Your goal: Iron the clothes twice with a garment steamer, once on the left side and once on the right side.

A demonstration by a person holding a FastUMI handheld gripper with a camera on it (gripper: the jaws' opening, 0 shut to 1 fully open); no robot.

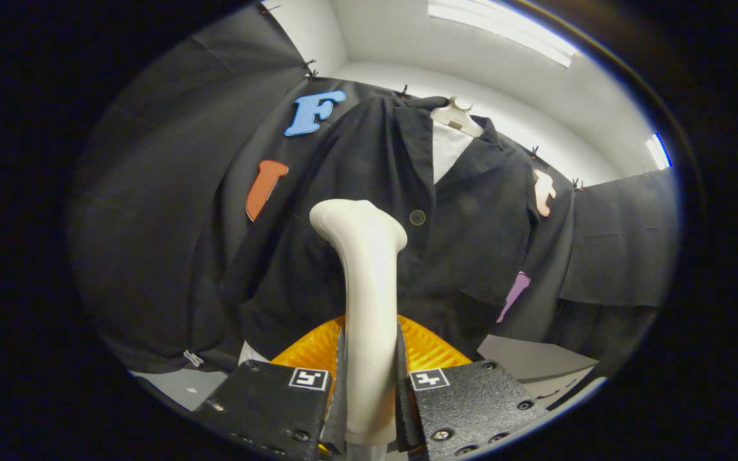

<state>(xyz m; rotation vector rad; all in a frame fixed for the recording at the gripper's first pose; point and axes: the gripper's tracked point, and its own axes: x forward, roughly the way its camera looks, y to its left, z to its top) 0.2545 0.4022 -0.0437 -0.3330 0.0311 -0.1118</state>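
A cream-white garment steamer (366, 282) stands upright between my fingers, and my gripper (369, 384) is shut on its handle. Its bent head (356, 221) points left, just in front of a black jacket (401, 211). The jacket hangs on a white hanger (455, 115) straight beyond the fingers, over a white shirt (447, 150), with one button (417, 218) beside the steamer head. The head sits over the jacket's left front panel; I cannot tell whether it touches the cloth.
An orange ribbed thing (318, 349) lies behind the steamer handle, under the jacket's hem. A grey surface (529, 358) runs below the jacket to the right. Black cloth walls (157, 211) close in on both sides.
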